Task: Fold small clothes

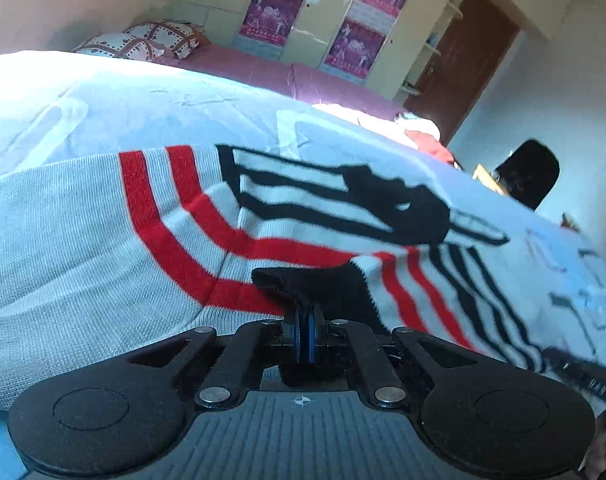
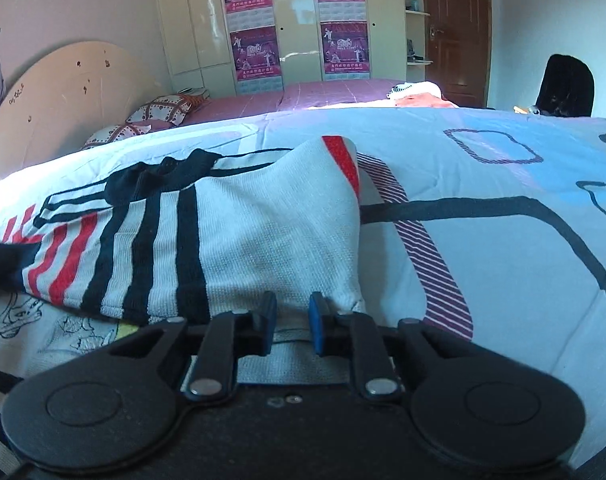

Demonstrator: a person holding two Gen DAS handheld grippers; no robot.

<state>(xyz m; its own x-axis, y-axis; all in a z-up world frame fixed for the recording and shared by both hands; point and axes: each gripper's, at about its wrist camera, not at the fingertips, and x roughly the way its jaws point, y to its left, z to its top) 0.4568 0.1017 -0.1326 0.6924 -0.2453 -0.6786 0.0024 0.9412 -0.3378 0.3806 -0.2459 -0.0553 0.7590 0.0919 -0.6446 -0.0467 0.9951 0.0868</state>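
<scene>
Striped knit garment (image 2: 231,232) lies spread on the patterned bedspread (image 2: 483,248), near edge toward both cameras. Left claw (image 1: 305,316) is clamped tight on the garment's black trim. Right claw (image 2: 293,312) has its blue pads a little apart with white hem cloth between them; pinch looks unfinished. Judgement: seat the right grip fully before lifting, then raise both corners level so the fold lands square.

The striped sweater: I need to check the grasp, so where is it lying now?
The striped sweater lies on the patterned bedsheet, left of centre in the right wrist view, its near edge between the right hand-held gripper fingers.
</scene>
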